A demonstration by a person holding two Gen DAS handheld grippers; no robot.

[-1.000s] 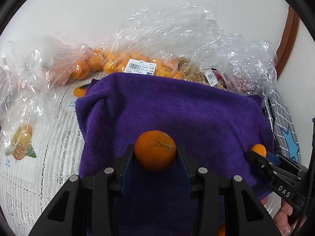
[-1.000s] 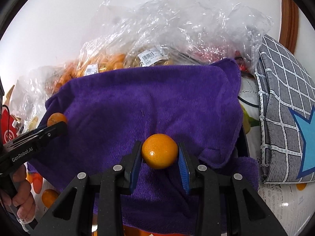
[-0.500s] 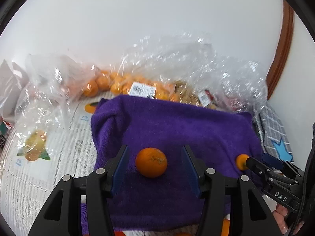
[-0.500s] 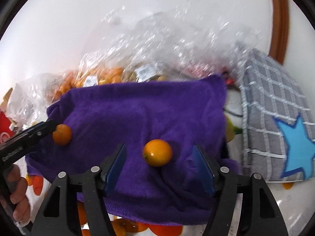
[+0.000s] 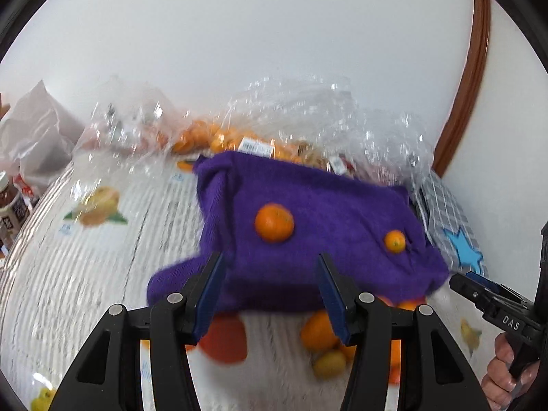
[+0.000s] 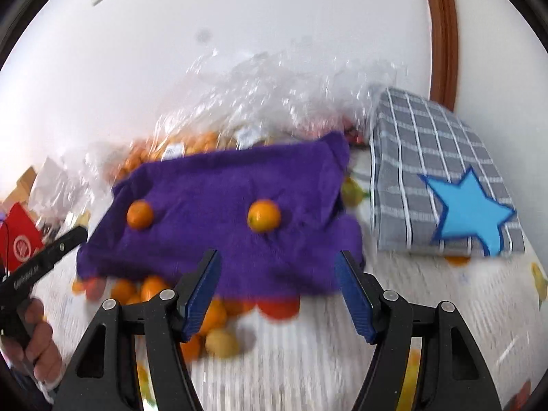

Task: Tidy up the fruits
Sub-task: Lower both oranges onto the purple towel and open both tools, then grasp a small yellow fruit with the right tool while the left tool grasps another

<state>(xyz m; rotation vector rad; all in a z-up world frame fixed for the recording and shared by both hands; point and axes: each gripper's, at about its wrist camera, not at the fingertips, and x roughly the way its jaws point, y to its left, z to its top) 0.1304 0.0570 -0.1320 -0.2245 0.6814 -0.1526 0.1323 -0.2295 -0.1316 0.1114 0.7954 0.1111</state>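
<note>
both grippers are empty with jaws apart. the left gripper [image 5: 270, 294] has no recent change in gap; the right gripper [image 6: 277, 291] has jaws that just closed a little, nothing between them. 2 oranges sit on the purple towel [image 5: 318, 239]: larger orange [image 5: 274, 222] toward its left side, smaller orange [image 5: 395, 240] toward its right, well apart. open towel surface lies between and in front of them. the near towel edge overhangs a loose fruit pile [image 6: 212, 318] on the white tablecloth [image 5: 85, 274]. clear plastic bags [image 5: 308, 120] of fruit crowd the far edge against the wall. a grey checked cloth with blue star [image 6: 445, 188] borders the towel's right edge. motion blur is heavy in both views.
</note>
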